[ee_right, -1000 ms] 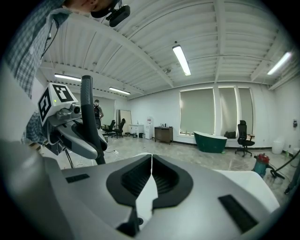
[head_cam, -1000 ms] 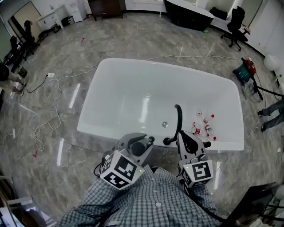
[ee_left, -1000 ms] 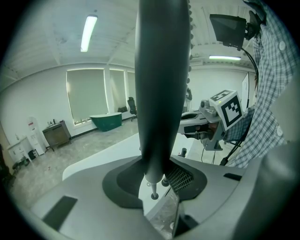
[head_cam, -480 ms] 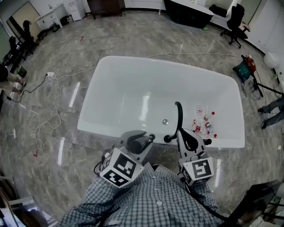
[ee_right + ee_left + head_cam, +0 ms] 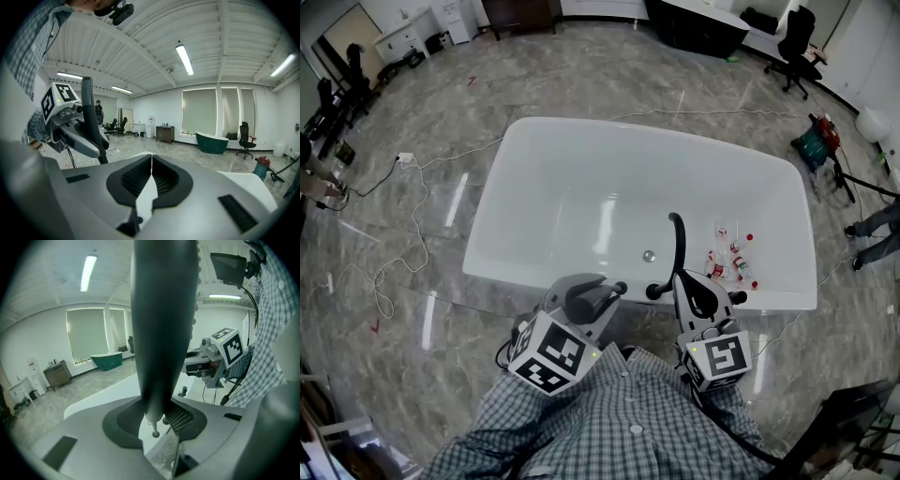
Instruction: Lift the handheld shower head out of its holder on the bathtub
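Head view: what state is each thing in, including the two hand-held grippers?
Left hand-held gripper: shut on the shower head.
Shower head: upright between those jaws.
Right hand-held gripper: shut, empty.
Bathtub: no water visible.
Small bottles: lying on the tub floor.

The person wears a blue-and-white checked shirt (image 5: 609, 427) with white buttons; the grey left tool (image 5: 602, 294) and right tool (image 5: 686, 284) each carry a black-and-white marker cube.

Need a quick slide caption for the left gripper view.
Left tool shut on the dark handheld shower head, with the white bathtub rim just behind.
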Demonstrator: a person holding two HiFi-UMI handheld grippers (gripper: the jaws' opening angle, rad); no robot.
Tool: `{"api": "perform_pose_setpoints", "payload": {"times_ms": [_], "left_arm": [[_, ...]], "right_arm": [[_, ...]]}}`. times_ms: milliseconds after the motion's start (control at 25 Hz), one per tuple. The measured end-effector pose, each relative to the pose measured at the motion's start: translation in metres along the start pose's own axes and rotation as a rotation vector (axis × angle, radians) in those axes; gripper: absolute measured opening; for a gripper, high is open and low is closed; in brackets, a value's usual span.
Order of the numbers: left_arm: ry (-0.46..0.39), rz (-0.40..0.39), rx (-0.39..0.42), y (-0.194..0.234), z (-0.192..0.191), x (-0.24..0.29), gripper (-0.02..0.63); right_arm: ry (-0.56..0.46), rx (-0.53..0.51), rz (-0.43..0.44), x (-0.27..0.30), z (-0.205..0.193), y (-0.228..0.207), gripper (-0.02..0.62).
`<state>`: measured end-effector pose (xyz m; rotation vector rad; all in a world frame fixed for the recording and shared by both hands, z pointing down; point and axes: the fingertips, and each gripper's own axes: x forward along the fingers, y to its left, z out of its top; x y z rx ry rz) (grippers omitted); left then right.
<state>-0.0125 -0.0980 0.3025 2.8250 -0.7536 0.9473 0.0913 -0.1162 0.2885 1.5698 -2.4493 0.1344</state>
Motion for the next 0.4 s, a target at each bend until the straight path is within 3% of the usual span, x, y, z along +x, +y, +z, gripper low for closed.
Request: {"api": "perform_pose_setpoints", "payload": {"times_ms": [400], "left_arm": [[-0.001, -0.001, -0.006, 0.0028, 0.0036, -0.0037, 0.126]], "right_arm": [[0.002, 0.003, 0.005, 0.0022, 0.0071, 0.0008, 0.018]]}}
